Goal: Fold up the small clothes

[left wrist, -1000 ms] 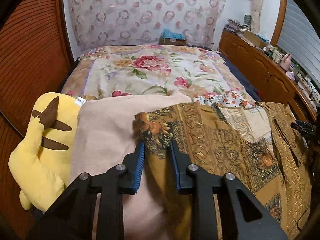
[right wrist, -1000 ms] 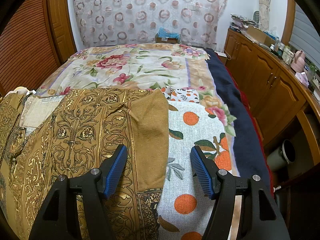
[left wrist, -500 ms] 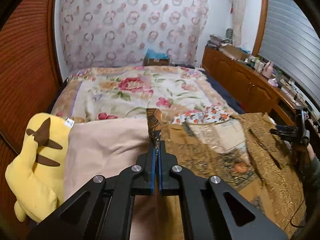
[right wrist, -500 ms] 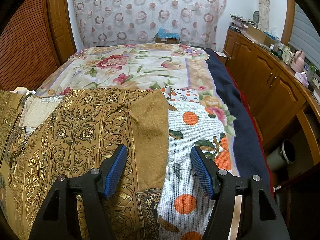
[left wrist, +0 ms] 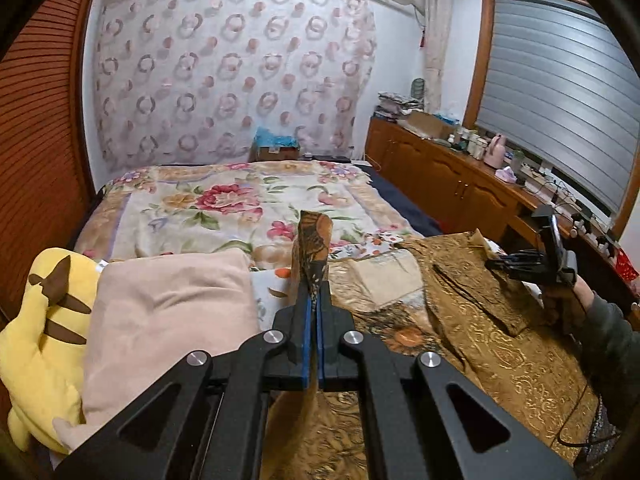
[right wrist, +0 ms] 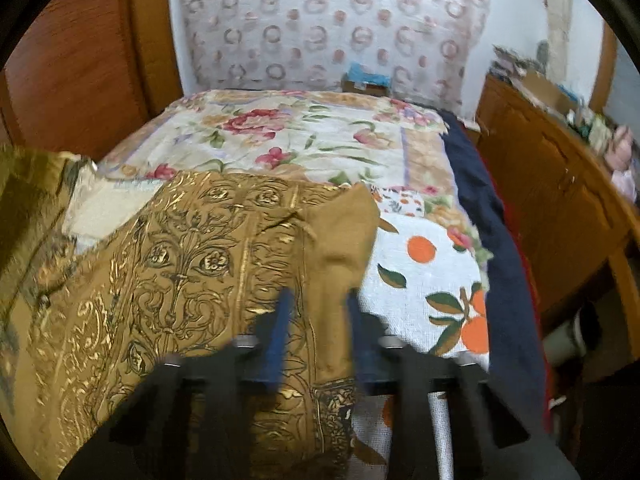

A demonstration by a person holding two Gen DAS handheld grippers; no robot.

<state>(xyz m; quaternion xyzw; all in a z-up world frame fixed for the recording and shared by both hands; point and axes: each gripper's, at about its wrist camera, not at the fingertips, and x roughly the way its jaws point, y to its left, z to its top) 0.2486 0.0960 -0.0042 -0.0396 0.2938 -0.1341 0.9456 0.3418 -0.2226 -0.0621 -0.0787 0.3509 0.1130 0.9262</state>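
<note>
With my left tongs point(left wrist: 313, 300) clenched on a corner of the gold-patterned brown garment point(left wrist: 500, 344) and my right tongs point(right wrist: 316, 312) just closing, blurred, around its plain edge, I fear the right grip misses and the fold skews.

No text, label, brand, number or sign can be read in either view. A small white tag point(left wrist: 103, 266) is seen at the upper edge of the yellow plush toy point(left wrist: 40, 340), but nothing on it can be made out. The items along the wooden sideboard point(left wrist: 452, 176) are too small and blurred for any lettering to be told.
</note>
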